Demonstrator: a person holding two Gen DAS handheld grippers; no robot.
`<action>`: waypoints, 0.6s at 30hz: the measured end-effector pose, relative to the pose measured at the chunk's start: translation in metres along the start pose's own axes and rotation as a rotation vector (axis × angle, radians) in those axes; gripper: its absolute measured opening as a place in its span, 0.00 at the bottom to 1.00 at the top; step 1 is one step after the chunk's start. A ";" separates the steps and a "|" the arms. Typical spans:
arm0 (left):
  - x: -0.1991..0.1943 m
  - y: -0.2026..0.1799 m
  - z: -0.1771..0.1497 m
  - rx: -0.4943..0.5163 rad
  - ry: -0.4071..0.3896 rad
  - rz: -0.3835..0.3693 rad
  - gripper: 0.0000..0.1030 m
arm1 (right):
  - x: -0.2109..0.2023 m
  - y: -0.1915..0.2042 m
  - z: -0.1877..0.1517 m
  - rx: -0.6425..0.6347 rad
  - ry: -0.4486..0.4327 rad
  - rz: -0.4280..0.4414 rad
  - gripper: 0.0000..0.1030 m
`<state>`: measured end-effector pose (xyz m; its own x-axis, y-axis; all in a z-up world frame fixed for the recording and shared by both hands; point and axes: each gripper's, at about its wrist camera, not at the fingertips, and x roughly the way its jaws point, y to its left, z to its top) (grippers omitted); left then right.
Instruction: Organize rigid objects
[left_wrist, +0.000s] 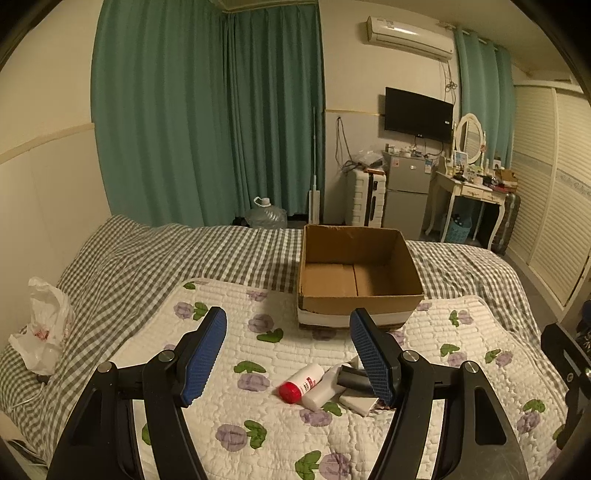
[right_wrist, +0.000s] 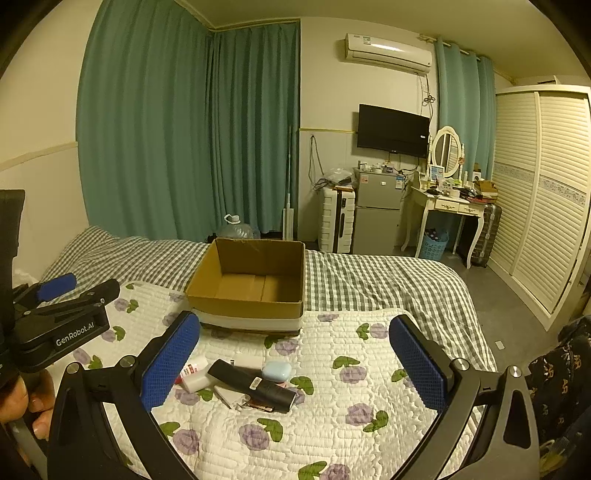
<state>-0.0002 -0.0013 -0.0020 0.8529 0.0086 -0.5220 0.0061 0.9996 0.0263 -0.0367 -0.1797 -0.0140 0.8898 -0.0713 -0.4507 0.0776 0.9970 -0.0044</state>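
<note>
An empty open cardboard box (left_wrist: 360, 273) stands on the bed; it also shows in the right wrist view (right_wrist: 247, 291). A small pile lies on the floral quilt in front of it: a white bottle with a red cap (left_wrist: 300, 384), a second white bottle (left_wrist: 322, 391), a black case (right_wrist: 255, 384), a pale blue case (right_wrist: 277, 371) and a flat white card (right_wrist: 231, 397). My left gripper (left_wrist: 288, 354) is open and empty, above and just left of the pile. My right gripper (right_wrist: 295, 363) is open and empty, above the pile.
The floral quilt (right_wrist: 332, 406) lies over a grey checked sheet (right_wrist: 369, 284). A white plastic bag (left_wrist: 46, 332) lies at the bed's left edge. Beyond the bed stand a water jug (left_wrist: 266, 216), suitcase (left_wrist: 365, 197), small fridge (left_wrist: 406, 192) and dressing table (left_wrist: 469, 188).
</note>
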 end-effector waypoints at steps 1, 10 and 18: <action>0.000 0.001 0.000 -0.001 0.001 -0.005 0.70 | -0.001 0.000 0.000 -0.002 -0.002 0.000 1.00; -0.001 0.013 0.001 -0.018 -0.001 -0.015 0.70 | -0.001 0.003 0.002 -0.010 -0.005 0.000 1.00; -0.001 0.010 -0.001 -0.005 -0.008 -0.002 0.70 | 0.002 0.009 0.004 -0.023 -0.003 0.012 1.00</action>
<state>-0.0014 0.0092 -0.0025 0.8572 0.0066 -0.5149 0.0049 0.9998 0.0210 -0.0320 -0.1708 -0.0114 0.8918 -0.0595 -0.4485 0.0566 0.9982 -0.0200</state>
